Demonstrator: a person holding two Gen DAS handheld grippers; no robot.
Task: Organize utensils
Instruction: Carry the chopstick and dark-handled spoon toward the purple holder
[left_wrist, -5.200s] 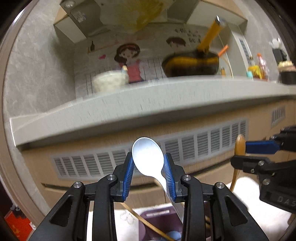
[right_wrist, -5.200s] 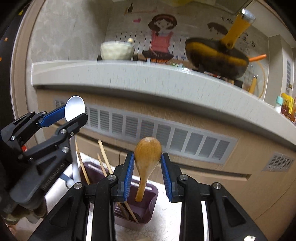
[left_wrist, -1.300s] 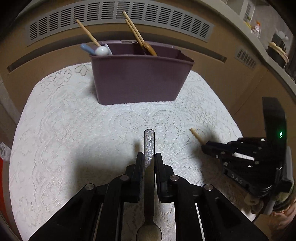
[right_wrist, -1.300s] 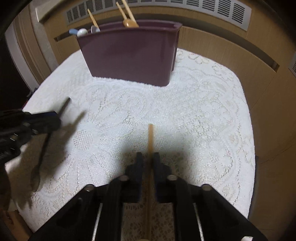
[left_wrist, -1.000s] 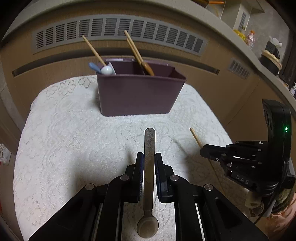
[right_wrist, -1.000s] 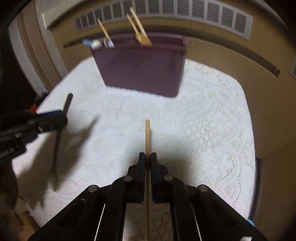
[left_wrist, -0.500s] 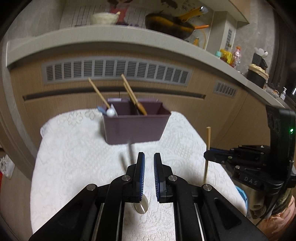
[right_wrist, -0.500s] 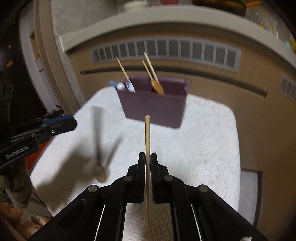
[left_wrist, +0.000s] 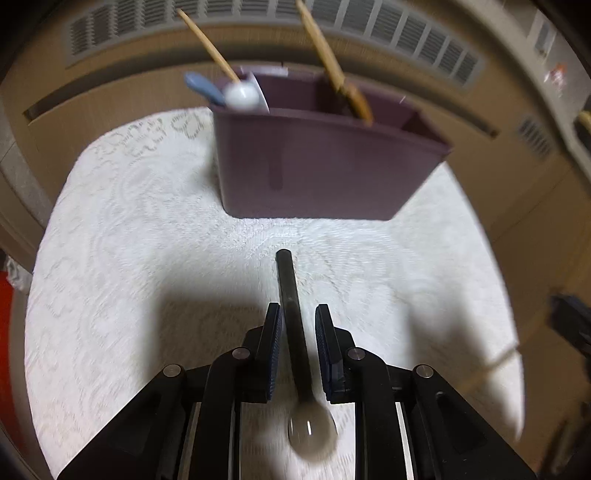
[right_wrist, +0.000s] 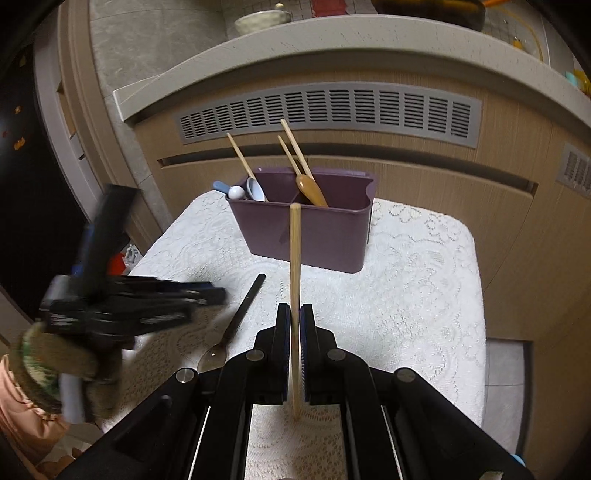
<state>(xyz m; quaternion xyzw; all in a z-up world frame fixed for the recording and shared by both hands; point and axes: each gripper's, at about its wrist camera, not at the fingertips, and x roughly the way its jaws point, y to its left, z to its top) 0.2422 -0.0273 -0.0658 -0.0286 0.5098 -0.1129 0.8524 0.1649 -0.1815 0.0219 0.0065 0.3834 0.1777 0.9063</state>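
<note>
Right wrist view shows your right gripper (right_wrist: 291, 354) clamped on a chopstick (right_wrist: 294, 280), not yet in the purple holder (right_wrist: 306, 232) that already has utensils; your left gripper (left_wrist: 297, 354) is opening around the dark spoon (left_wrist: 295, 332) lying on the white lace cloth (right_wrist: 417, 295) below a kitchen counter (right_wrist: 369, 40)

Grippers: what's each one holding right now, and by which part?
Right gripper: shut on the wooden chopstick, gripped low on its shaft. Left gripper: jaws opening, holding nothing; metal spoon lies between them on the lace cloth.

Black claw (right_wrist: 291, 325), blue pads (left_wrist: 320, 343), silver screws
</note>
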